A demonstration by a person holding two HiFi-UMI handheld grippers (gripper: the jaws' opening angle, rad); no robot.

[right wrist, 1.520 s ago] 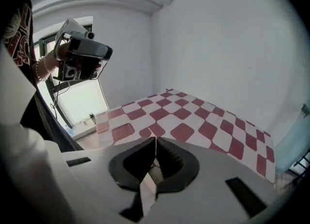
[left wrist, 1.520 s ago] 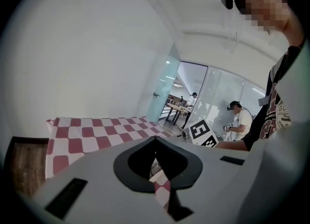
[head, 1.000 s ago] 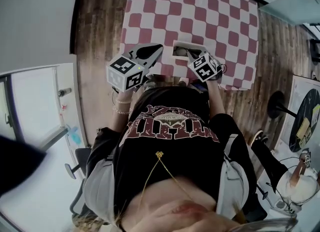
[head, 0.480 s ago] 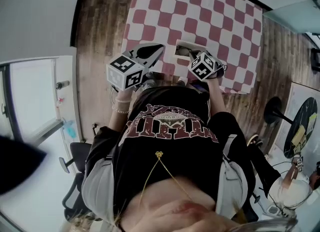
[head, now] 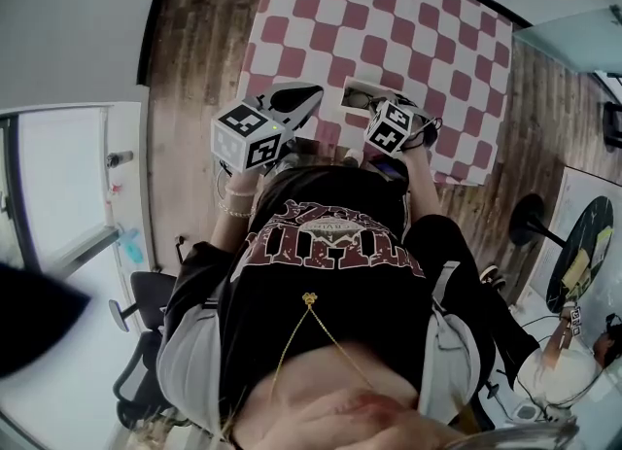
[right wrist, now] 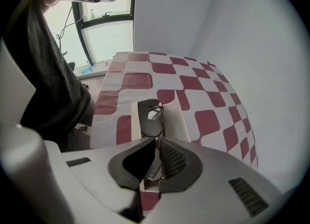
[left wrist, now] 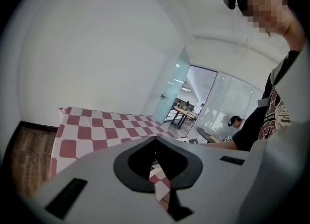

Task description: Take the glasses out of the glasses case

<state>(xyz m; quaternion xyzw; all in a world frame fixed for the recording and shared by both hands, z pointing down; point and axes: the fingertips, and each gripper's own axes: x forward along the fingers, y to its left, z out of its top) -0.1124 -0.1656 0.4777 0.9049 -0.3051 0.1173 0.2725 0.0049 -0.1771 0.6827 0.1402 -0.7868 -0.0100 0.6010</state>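
Now we are pinching the glasses with our right tool, case just below; left tool clenched empty.

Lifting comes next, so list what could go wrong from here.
1. The right gripper is shut on the thin frame of the glasses; they could slip or twist on lifting.
2. The left gripper is shut, empty and off the glasses case, so the unheld case may ride up with them.
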